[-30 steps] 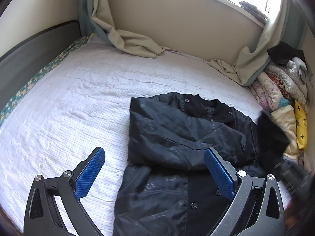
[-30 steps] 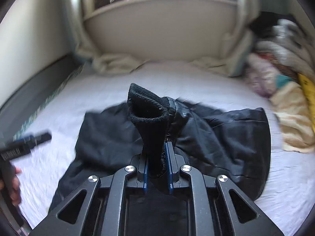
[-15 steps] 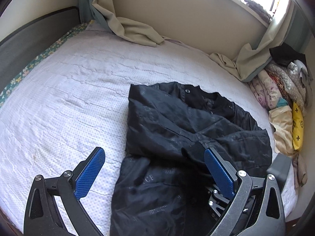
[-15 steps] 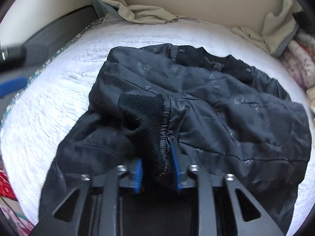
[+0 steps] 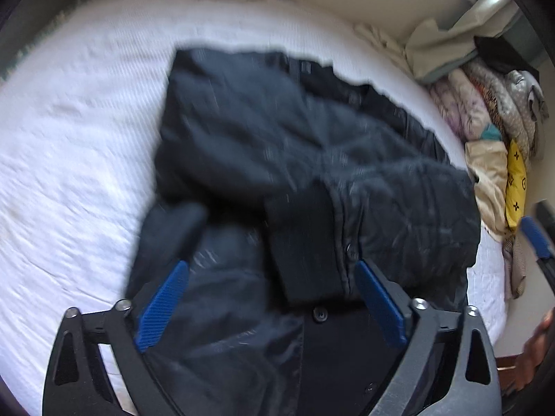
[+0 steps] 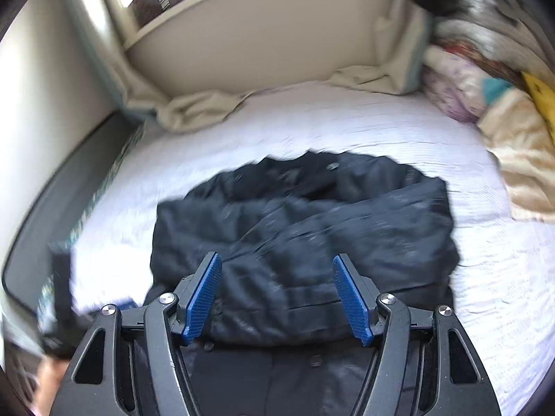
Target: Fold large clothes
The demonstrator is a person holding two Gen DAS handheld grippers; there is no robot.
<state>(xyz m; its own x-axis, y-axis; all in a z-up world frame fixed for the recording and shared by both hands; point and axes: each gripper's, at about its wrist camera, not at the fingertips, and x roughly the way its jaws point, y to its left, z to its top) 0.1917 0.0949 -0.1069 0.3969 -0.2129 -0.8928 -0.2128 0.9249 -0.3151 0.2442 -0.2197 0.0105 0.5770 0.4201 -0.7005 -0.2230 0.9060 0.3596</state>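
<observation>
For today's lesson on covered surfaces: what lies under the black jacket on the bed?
The black jacket lies on the white bedsheet, which shows all round it. One sleeve with its knit cuff is folded over the front, hiding the panel beneath. The sheet directly below cannot be seen.

Bed by the window, with other things around it

A white sheet (image 5: 69, 145) covers the bed; beige curtains (image 6: 197, 111) lie crumpled at its far edge, a pile of mixed clothes (image 5: 485, 111) with a yellow cloth (image 5: 517, 183) sits at the right.
</observation>
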